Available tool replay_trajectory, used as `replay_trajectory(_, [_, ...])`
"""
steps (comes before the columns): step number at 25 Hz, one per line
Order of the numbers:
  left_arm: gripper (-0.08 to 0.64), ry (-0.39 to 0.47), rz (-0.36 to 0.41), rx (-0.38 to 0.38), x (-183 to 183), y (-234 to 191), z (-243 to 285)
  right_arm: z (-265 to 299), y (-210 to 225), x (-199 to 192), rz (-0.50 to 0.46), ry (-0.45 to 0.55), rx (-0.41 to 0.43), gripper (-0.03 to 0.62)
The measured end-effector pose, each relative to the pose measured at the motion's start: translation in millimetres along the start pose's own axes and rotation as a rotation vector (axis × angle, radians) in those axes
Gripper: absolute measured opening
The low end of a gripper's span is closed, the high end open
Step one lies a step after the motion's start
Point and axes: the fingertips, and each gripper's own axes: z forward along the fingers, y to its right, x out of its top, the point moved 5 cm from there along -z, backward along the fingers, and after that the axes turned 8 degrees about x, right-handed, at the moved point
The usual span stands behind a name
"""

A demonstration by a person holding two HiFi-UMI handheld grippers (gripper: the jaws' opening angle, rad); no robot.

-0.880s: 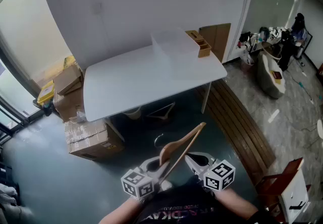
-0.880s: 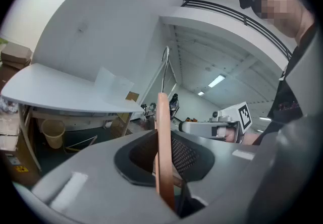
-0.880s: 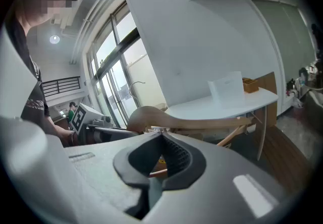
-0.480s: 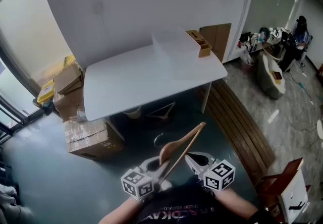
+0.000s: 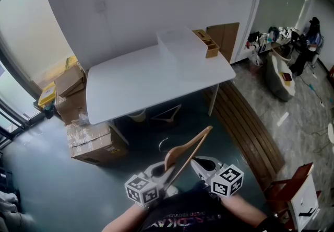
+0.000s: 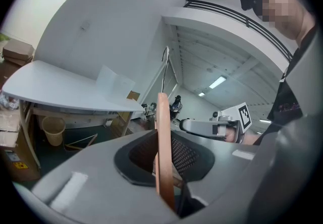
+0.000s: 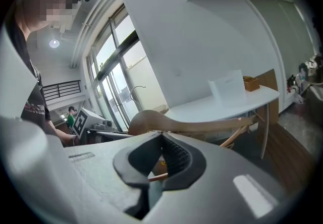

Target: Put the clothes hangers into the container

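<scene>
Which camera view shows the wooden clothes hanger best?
The head view: the wooden clothes hanger appears nearly whole, rising from the left tool. The left gripper view shows it edge-on, a thin strip clamped between the jaws. The right gripper view shows its curved shoulder side-on, the lower part hidden.

**Scarcely a Shift**

The head view has tipped a little, so the surface [image 5: 130, 90] and the container [image 5: 177, 43] on it sit slightly higher in frame. The person [image 5: 313, 24] at the room's far right has edged rightward.
</scene>
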Motion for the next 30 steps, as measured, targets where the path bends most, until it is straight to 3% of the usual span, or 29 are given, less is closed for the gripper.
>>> replay_trajectory(19, [0.060, 0.023, -0.008, 0.016, 14.7, -20.6, 1.3, 13.9, 8.2, 12.6, -0.017, -0.030, -0.013, -0.003])
replay_trajectory(30, [0.060, 0.019, -0.024, 0.038, 21.3, -28.4, 30.2, 14.6, 38.3, 19.3, -0.007, -0.038, -0.013, -0.003])
